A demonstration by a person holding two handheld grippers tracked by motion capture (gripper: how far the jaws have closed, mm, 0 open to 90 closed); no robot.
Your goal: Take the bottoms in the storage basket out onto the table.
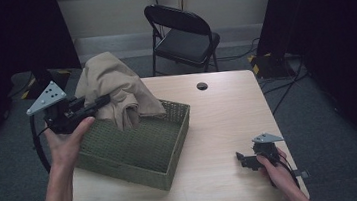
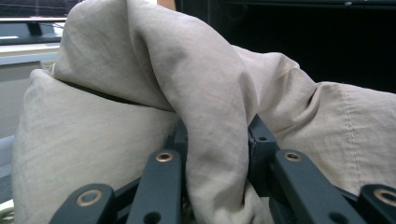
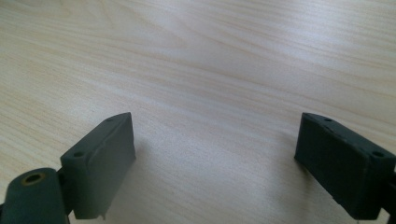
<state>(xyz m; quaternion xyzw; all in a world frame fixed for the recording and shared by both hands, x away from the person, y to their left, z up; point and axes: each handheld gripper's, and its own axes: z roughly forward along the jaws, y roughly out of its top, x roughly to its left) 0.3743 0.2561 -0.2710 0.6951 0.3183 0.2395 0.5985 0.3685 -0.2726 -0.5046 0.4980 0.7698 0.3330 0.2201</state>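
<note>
So the table (image 1: pixel 224 121) is light wood, with a green woven basket (image 1: pixel 171 166) sitting on its left half. A beige cloth (image 1: pixel 115 87) hangs bunched up over the basket's far left corner, lifted clear above the rim. The left gripper (image 1: pixel 101 102) has its jaws clamped on a fold of that cloth, you can see the fabric squeezed between them in the left gripper view (image 2: pixel 212 154). The right gripper (image 1: pixel 243 158) just rests on the table near the right front corner, jaws spread wide with nothing in them (image 3: pixel 215 158).
</note>
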